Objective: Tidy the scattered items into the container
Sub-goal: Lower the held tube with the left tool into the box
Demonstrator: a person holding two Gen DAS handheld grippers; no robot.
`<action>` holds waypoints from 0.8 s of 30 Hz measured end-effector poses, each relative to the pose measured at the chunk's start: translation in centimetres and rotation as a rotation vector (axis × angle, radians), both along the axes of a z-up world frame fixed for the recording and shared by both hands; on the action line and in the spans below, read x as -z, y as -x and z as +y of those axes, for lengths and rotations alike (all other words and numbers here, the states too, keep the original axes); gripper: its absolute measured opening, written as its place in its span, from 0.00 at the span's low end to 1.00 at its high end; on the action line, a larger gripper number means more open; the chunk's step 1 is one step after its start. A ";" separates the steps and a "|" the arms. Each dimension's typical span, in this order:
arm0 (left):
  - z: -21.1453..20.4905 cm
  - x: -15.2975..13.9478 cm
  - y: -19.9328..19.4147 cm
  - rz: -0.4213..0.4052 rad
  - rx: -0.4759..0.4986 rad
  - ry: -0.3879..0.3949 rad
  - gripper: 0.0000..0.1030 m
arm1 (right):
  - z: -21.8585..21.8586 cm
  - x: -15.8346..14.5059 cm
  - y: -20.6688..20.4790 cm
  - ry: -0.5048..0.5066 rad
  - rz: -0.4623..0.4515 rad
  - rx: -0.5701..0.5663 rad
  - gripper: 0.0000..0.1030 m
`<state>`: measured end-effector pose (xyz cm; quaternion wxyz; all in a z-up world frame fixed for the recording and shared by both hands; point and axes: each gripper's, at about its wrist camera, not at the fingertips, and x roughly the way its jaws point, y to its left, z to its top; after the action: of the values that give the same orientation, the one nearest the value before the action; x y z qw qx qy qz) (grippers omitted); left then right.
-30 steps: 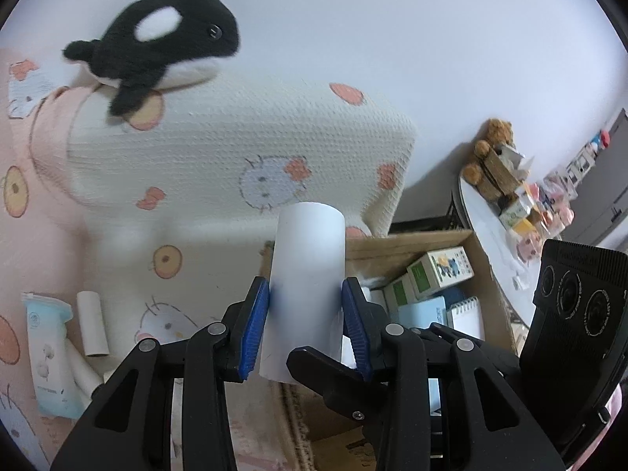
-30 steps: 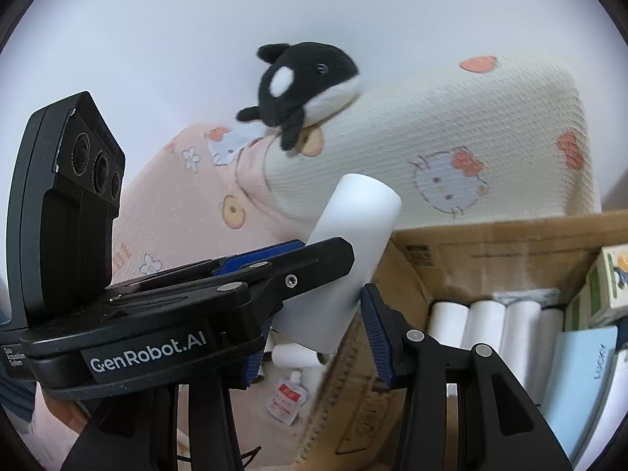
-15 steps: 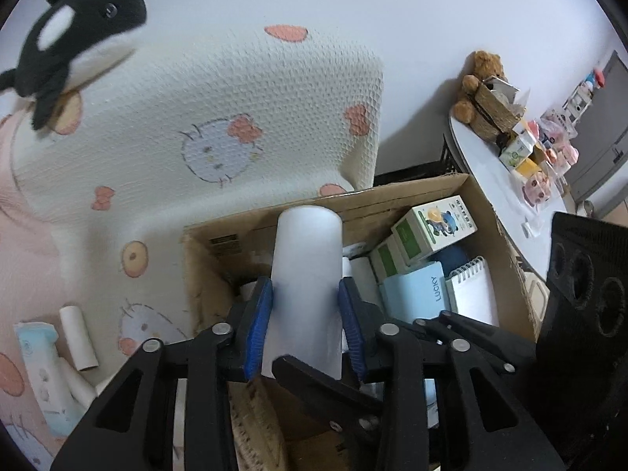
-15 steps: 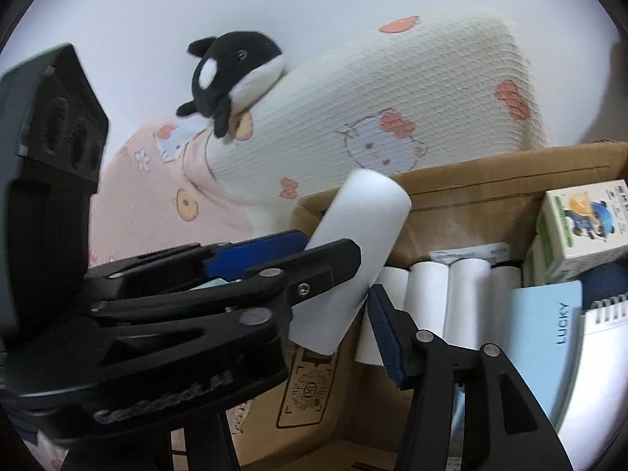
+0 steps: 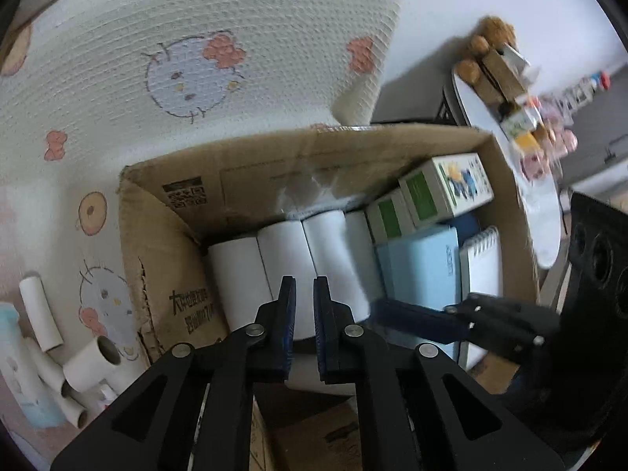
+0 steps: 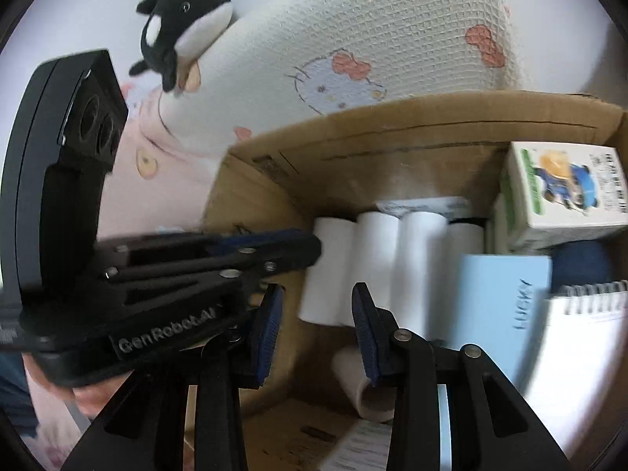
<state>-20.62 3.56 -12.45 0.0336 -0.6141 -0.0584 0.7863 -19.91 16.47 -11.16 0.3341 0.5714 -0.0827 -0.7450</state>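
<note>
An open cardboard box [image 5: 274, 145] [image 6: 392, 117] holds a row of white rolls [image 5: 282, 259] [image 6: 376, 263] along its back wall. My left gripper [image 5: 303, 314] hangs over those rolls; its jaws are closing, with only a slit between them and nothing in it. My right gripper [image 6: 316, 325] hovers over the same corner, its jaws closing too but still well apart. No roll sits between its pads; the nearest one lies behind them. One right gripper finger [image 5: 416, 320] shows blurred beside the left. Several loose white tubes [image 5: 92, 361] lie outside the box on the left.
The box also holds green-and-white cartons [image 5: 443, 192], a light blue notebook [image 6: 506, 306], a spiral notepad [image 6: 581, 337] and a beige tube [image 6: 365, 384]. A patterned pillow [image 5: 196, 59] with an orca plush [image 6: 184, 19] stands behind. A blue pouch [image 5: 15, 373] lies by the tubes.
Both grippers came down from above the pillow to over the box. The white roll they carried is out of their jaws. The left jaws have closed to a slit.
</note>
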 end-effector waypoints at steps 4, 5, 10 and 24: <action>0.5 0.0 -0.2 -0.003 0.052 0.052 0.14 | 1.3 -0.5 -0.6 -0.048 -0.024 -0.045 0.33; 0.8 0.2 -0.3 -0.015 0.077 0.058 0.17 | 1.9 -0.7 -0.9 -0.069 -0.016 -0.052 0.33; 2.9 0.8 -1.0 -0.063 0.183 0.114 0.26 | 3.4 -2.3 -1.8 -0.171 0.028 -0.097 0.33; 4.6 6.1 0.0 -0.347 0.092 0.132 0.28 | 5.5 -1.7 -2.3 -0.224 0.018 -0.084 0.19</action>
<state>-20.61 8.13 -18.51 0.0186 -0.7434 0.0164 0.6684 -17.65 21.94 -9.49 0.2998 0.6015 0.0278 -0.7400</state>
